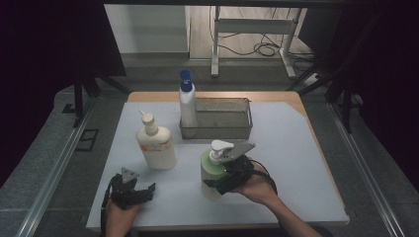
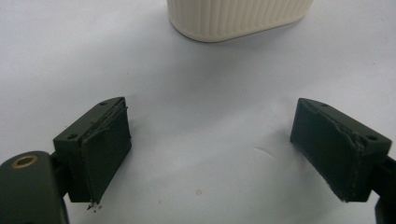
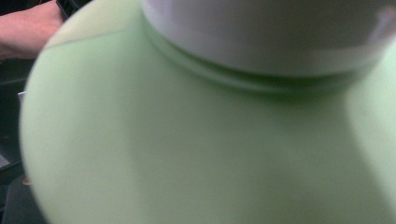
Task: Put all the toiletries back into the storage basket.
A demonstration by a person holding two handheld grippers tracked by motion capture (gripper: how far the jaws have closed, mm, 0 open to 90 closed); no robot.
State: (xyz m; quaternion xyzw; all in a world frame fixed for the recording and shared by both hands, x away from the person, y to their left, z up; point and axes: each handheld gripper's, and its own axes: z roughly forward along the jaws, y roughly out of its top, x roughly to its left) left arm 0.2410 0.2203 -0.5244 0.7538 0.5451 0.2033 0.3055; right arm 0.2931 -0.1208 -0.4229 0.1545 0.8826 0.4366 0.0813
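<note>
Right gripper [image 1: 222,178] around the green bottle [image 1: 211,173], grip not clear to tell — could tip or slip if loose; left gripper [image 1: 132,190] wide open, empty.

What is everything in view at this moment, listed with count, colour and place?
green pump bottle: 1, pale green with white pump, near middle of the mat, between the right gripper's jaws
cream bottle: 1, cream-white, left of the green one, upright
spray bottle: 1, white with blue top, at the basket's left end
metal basket: 1, grey, far middle of the mat
mat: 1, pale grey, over the table
table: 1, wood edge at the far side
left gripper: 1, black, jaws wide open over bare mat, near left
right gripper: 1, black, around the green bottle; whether its pads press is unclear
</note>
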